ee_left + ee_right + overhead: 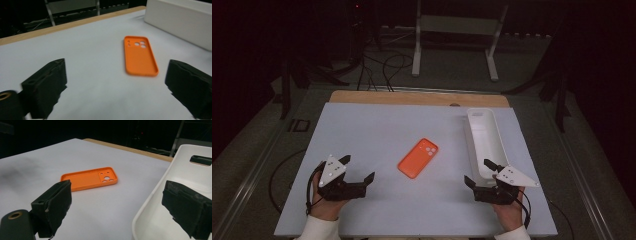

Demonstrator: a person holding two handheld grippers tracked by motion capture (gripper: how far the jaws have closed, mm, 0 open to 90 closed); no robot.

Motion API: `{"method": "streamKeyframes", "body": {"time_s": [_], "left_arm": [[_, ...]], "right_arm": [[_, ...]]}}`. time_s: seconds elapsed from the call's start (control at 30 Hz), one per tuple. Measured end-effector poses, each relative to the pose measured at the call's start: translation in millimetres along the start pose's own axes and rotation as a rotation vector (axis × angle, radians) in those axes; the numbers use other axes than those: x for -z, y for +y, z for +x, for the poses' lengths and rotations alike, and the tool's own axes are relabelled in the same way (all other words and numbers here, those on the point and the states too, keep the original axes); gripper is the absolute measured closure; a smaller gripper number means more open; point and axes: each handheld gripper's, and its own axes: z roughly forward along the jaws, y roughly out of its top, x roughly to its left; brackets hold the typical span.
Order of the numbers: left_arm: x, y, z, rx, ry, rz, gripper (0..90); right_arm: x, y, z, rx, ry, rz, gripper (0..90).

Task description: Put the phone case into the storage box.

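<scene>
Between the two tongs lies an orange case [418, 158], free for pickup; left tongs [360, 169] and right tongs [477, 172] both gape, the right's straddling the tray [484, 131] rim.

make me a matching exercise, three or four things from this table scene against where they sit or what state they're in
Things:
1. orange plastic phone case
2. long white plastic tray
3. left gripper
4. bare wooden strip of the table

Places or states:
A. along the far edge, beyond the pale sheet
B. lying flat in the middle, inner side up
C. at the near left, jaws wide apart with nothing between them
D. along the right side, empty

Pairs: 1-B, 2-D, 3-C, 4-A
</scene>
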Motion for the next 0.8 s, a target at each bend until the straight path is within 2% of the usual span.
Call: {"method": "streamKeyframes", "body": {"time_s": [0.17,0.3,0.53,0.63,0.8], "left_arm": [[9.8,-18.4,4.4,-0.012,0.001,-0.013,0.3],[15.2,-26.9,7.8,-0.001,0.010,-0.041,0.3],[18.8,-31.9,14.4,0.032,0.033,-0.070,0.3],[18.8,-32.7,16.0,0.038,0.037,-0.069,0.3],[19.5,-32.4,17.2,0.049,0.040,-0.071,0.3]], "right_arm": [[0.2,-0.8,-1.7,0.005,0.003,-0.003,8.9],[0.1,-2.6,-4.4,0.009,0.006,-0.007,8.9],[-0.5,-7.8,-10.3,-0.008,0.017,-0.020,8.9],[0.8,-8.1,-9.2,0.006,-0.002,-0.028,8.9],[3.1,-8.3,-9.2,0.010,-0.001,-0.027,8.9]]}}
